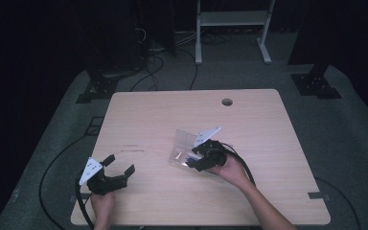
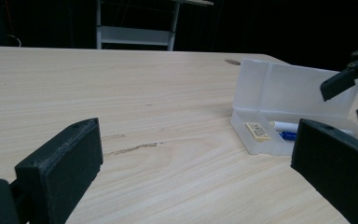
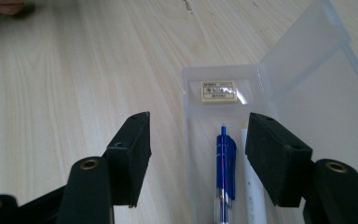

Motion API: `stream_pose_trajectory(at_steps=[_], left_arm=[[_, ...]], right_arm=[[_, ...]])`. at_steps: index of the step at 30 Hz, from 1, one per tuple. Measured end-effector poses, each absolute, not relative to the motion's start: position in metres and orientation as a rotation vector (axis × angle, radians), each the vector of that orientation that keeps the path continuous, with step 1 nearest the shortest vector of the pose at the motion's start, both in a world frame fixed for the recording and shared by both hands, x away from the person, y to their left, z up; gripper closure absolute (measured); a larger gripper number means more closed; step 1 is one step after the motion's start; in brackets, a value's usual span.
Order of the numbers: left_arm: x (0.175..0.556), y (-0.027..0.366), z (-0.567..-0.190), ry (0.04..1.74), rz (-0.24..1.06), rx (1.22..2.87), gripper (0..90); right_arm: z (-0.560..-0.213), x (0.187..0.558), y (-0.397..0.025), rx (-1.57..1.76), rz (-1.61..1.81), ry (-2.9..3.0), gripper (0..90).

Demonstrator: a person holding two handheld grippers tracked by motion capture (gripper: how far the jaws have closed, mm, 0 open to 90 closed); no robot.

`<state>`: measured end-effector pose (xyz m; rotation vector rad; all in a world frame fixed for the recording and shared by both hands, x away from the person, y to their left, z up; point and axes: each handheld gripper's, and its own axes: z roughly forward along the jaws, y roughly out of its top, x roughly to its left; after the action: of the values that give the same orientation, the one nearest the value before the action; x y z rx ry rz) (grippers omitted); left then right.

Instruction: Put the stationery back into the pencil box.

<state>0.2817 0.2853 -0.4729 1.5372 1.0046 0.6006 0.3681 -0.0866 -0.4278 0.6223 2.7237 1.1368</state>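
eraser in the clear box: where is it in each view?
High view: too small to pick out; the clear box lies at table centre, under the right gripper.
Left gripper view: eraser right of centre, at the box's near-left end.
Right gripper view: eraser upper centre, beyond the blue pen.
Shared landmark: the box's raised lid.

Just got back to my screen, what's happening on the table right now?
A person works an open clear plastic case on the wooden table. The right hand-held gripper hovers open over it, jaws either side of a blue pen lying inside beside an eraser and a white pen. The left hand-held gripper sits open, apart near the table's front left.
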Motion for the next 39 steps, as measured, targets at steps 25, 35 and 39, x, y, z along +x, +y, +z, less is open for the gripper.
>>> stream_pose_trajectory(at_steps=[25, 35, 39], left_arm=[[0.279, 0.281, -0.470, 0.993, 0.609, 1.546, 1.1], [0.280, 0.279, -0.472, 0.993, 0.607, 1.559, 1.1], [0.280, 0.280, -0.472, 0.997, 0.609, 1.560, 1.1]], right_arm=[[-0.442, 0.347, -0.148, 0.726, 1.158, 2.701, 37.1], [-0.444, 0.341, -0.161, 0.735, 1.155, 2.693, 36.3], [-0.446, 0.341, -0.168, 0.750, 1.158, 2.688, 36.1]])
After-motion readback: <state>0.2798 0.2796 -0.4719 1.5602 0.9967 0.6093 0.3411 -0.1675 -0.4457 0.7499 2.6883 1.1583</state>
